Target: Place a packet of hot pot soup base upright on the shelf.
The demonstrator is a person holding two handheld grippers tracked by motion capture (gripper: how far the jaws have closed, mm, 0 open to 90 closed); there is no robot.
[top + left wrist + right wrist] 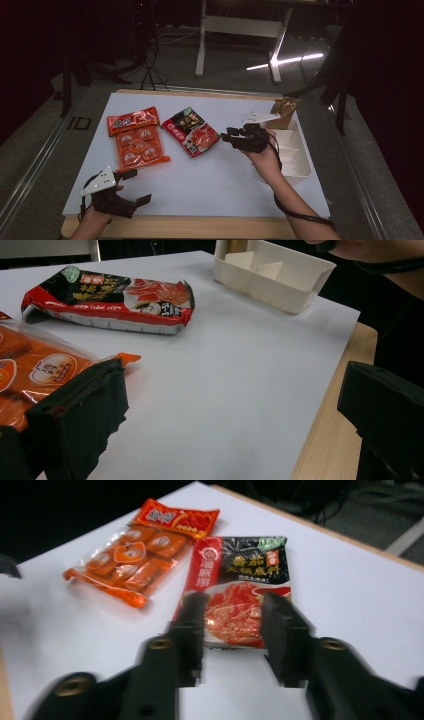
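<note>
White table (210, 175) carries a white divided tray (296, 165) at the right edge with a brown packet (284, 111) at its far end. Orange snack bag (136, 137) lies far left, red-black sauce pouch (191, 131) just right of it, flat near the middle. Right gripper (231, 136) points at the pouch, jaws partly open, apart from it, nothing held. Left gripper (137, 186) near left corner, jaws wide open, empty

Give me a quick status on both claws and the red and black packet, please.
Right claw open, short of the red and black packet. Left claw open, idle at table edge. Packet flat, orange packet beside it, nothing between.
</note>
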